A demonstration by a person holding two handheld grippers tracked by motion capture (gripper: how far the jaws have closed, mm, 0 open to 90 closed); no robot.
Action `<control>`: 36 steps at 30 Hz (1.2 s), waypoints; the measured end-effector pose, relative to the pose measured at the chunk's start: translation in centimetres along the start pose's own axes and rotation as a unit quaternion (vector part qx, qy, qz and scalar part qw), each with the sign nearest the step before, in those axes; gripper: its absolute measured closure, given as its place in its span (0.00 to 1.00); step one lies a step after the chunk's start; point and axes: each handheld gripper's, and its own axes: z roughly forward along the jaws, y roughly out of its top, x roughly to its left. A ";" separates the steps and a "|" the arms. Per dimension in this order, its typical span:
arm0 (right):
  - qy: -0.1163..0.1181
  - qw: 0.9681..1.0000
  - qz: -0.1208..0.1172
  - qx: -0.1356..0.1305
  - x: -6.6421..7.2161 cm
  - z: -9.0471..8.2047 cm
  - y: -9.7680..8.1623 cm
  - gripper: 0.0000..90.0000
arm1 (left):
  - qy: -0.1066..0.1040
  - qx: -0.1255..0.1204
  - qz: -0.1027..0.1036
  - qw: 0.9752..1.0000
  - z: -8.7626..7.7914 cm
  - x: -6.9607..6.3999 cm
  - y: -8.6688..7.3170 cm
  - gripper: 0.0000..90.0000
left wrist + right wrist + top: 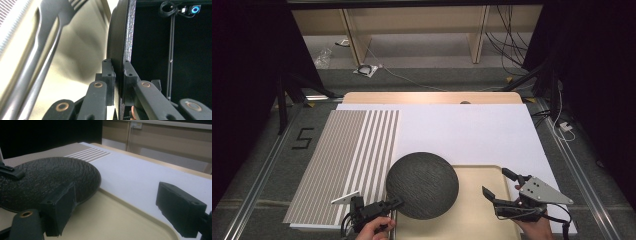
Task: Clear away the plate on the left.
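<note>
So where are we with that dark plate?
Done: left gripper is shut on the dark plate, clamping its rim edge-on in its own view. In hand: the plate sits partly over the beige tray. Left: right gripper is open beside it, holding nothing; the plate's destination is unclear.

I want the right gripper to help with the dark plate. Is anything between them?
Nothing visible: bare beige tray lies between the open right gripper and the dark plate, whose near-left rim the left gripper grips.
</note>
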 end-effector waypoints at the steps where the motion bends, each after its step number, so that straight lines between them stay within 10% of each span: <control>1: 0.000 1.000 0.000 0.000 0.0 0.0 0.0 0.19 | 0.001 0.004 0.000 1.000 0.2 0.0 -0.1 0.93; 36: 0.001 1.000 -0.002 -0.002 0.1 0.0 0.0 0.19 | 0.019 0.078 0.026 0.996 3.4 0.1 -2.1 0.91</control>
